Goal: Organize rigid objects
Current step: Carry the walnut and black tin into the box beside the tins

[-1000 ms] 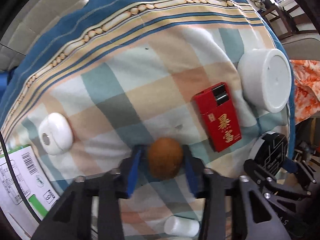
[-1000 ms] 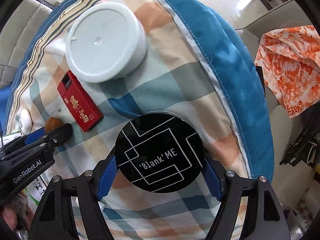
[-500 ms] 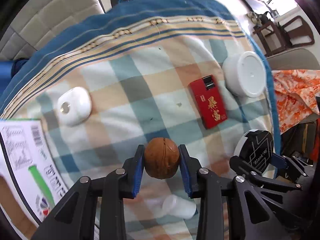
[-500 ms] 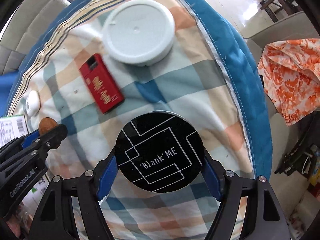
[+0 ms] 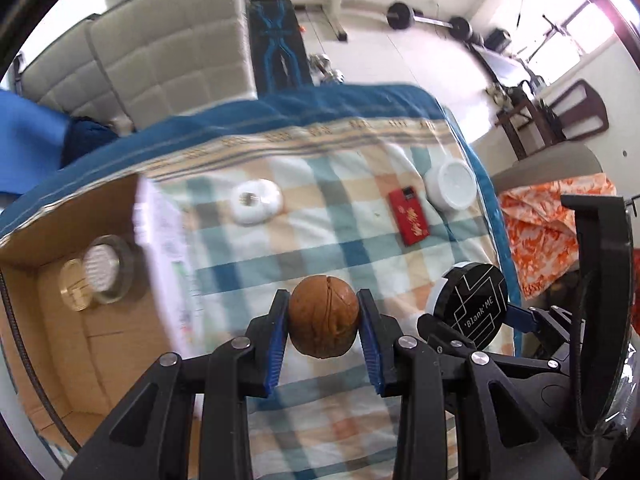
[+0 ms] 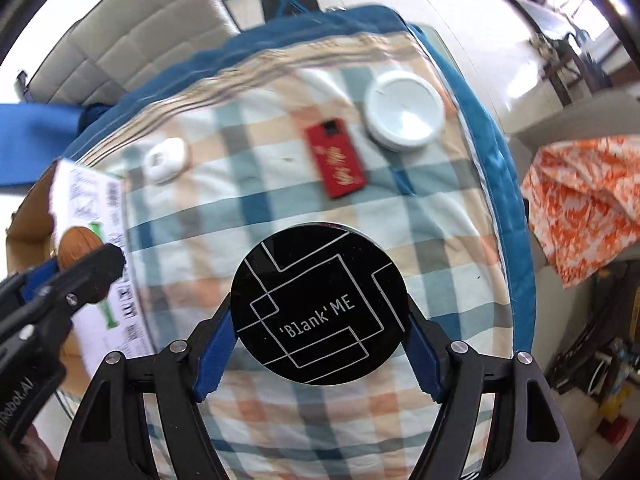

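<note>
Two grippers hang side by side above the checked cloth (image 5: 328, 240), both pointing steeply down. The left gripper (image 5: 323, 322) has its jaws clamped on a brown walnut (image 5: 323, 316), beside the open cardboard box (image 5: 48, 320). The right gripper (image 6: 320, 334) grips a round black tin (image 6: 320, 304) across its width, held clear of the cloth.

'Blank' ME is printed in white, among angular white lines, on the round black disc (image 6: 319, 304) at lower centre. Part of a brand — "Robot.AI" — is read on the black gripper (image 6: 60, 276) at lower left. Gold characters on the red box (image 6: 336, 158) and the print on the carton flap (image 6: 100, 264) are too blurred to be read.
</note>
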`<control>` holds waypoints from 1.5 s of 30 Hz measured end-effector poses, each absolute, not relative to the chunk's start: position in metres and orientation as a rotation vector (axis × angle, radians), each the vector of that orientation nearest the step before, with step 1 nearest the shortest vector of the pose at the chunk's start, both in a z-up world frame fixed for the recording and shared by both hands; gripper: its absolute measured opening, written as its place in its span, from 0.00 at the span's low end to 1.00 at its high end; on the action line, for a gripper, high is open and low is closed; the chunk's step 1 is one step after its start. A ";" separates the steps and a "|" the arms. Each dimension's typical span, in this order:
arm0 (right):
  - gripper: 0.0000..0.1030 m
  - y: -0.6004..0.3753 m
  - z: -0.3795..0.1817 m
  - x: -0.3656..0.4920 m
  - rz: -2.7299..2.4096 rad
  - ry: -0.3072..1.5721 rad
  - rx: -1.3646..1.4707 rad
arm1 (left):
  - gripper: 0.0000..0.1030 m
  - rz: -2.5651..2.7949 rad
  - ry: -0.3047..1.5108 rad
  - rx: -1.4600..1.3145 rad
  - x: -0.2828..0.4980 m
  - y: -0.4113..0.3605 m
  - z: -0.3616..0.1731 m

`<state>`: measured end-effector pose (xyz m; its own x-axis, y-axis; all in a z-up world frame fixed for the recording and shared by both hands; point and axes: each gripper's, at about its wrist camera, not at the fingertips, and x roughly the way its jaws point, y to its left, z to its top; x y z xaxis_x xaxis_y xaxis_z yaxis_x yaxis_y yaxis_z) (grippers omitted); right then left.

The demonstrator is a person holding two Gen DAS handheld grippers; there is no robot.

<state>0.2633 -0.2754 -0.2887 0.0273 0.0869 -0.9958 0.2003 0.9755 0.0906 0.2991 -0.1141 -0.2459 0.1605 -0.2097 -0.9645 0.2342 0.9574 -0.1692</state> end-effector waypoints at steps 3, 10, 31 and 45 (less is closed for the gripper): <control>0.75 -0.246 -0.270 0.260 -0.056 1.526 0.209 | 0.30 -0.289 1.349 0.001 0.291 -0.084 -0.233; 0.75 -0.167 -0.239 0.255 0.034 1.484 0.148 | 0.30 -0.226 1.310 -0.046 0.270 -0.020 -0.219; 0.75 0.018 -0.273 0.281 0.210 1.539 0.147 | 0.30 -0.054 1.396 -0.165 0.276 0.178 -0.258; 0.76 0.060 -0.359 0.304 0.116 1.653 0.098 | 0.30 0.001 1.607 -0.214 0.337 0.223 -0.371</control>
